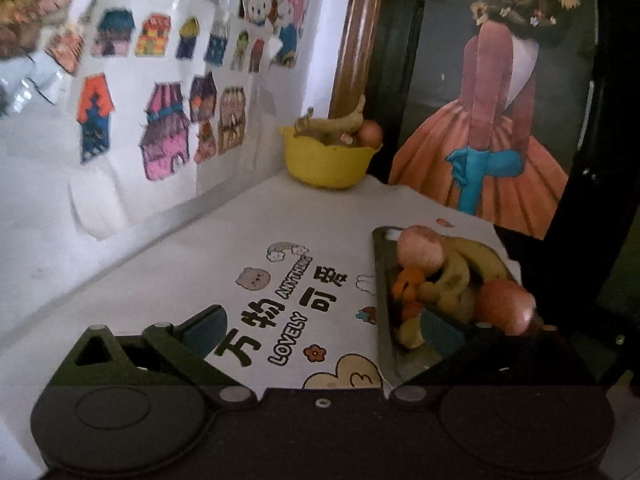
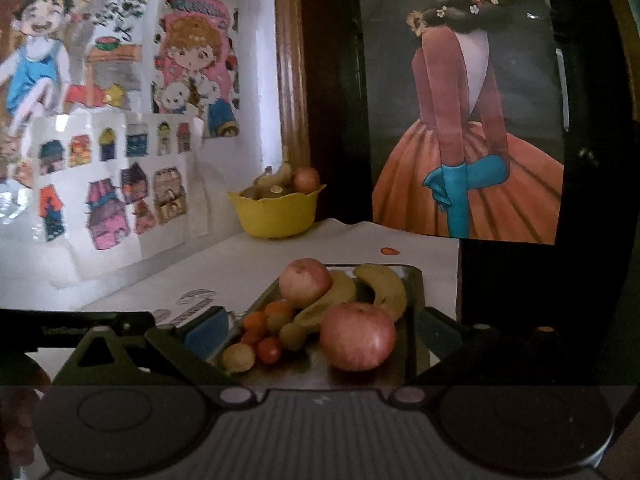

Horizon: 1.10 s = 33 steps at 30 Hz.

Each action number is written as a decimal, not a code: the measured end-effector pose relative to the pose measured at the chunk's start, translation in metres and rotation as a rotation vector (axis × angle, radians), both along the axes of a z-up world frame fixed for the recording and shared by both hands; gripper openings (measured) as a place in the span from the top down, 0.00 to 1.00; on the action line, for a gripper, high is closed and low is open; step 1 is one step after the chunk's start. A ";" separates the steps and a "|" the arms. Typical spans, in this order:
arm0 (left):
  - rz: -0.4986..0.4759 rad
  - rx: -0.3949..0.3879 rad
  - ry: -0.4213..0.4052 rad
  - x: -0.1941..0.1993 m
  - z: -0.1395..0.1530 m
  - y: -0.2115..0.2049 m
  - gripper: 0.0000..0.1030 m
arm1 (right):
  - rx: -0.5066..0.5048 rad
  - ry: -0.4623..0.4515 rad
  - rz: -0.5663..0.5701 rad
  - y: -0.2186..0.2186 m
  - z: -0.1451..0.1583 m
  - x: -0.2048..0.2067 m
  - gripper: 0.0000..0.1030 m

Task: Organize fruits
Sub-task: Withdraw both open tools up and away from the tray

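White table (image 2: 132,292) with cartoon print takes most of the space; a dark tray (image 2: 414,280) sits at its right side, loaded with two apples (image 2: 357,336), bananas (image 2: 384,286) and small tomatoes (image 2: 269,350); yellow bowl (image 2: 276,216) with more fruit in the back corner; left gripper (image 1: 322,330) and right gripper (image 2: 320,330) both spread wide, nothing grabbed.

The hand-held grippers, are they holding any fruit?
No. The left hand-held gripper and right hand-held gripper are both open and empty; the fruit lies on the tray.
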<state>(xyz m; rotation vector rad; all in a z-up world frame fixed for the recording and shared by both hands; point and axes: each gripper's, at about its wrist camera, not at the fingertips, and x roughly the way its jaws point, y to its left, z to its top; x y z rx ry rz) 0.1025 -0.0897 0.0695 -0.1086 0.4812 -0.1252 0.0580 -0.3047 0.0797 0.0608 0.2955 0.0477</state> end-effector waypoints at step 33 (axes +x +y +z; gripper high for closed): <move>-0.038 -0.046 -0.098 -0.130 0.024 0.072 0.01 | -0.027 -0.150 -0.133 0.073 0.039 -0.160 0.00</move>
